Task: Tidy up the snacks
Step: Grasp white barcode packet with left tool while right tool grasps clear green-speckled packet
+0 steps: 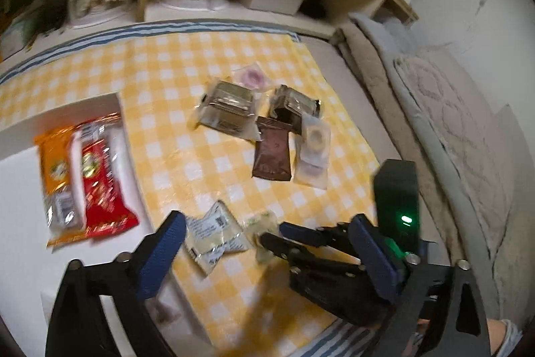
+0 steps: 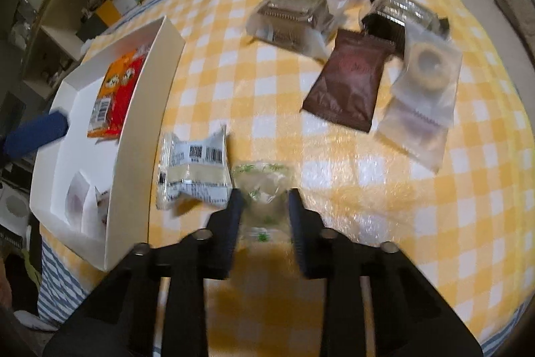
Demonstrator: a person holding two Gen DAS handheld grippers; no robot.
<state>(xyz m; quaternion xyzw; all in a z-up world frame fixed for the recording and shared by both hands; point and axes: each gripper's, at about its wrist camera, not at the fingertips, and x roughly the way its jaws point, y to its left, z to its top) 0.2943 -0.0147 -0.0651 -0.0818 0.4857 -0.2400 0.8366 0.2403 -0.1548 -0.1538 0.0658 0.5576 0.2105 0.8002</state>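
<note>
**A:** Two tools hang over the tabletop (image 2: 367, 173). We start from the biggest thing, the white box (image 2: 133, 136). It lies close by to the left of the right tool (image 2: 262, 198), with an orange bag (image 2: 112, 79) and a red bag (image 2: 130, 96) already in it.

**B:** Our left tool (image 1: 267, 221) stands spread wide and holds nothing. The white barcode packet (image 1: 214, 236) lies flat between its fingers, nearer the left one.

**A:** We would leave that one for now. The right tool is pressed in on the small green-printed packet (image 2: 260, 179), with a finger on each side of the crinkled wrapper. The packet rests on the tabletop at the tool's tip.

**B:** That wrapper looks thin and slippery to us. We judge that we need a firm grip on its body, not only on a loose edge.

**A:** Then we should lift straight up before we swing left, high enough to clear the box's near wall. We should also keep wide of the left tool, which is just beside us.

**B:** And we should let go low inside the box, over a bare patch.
</note>
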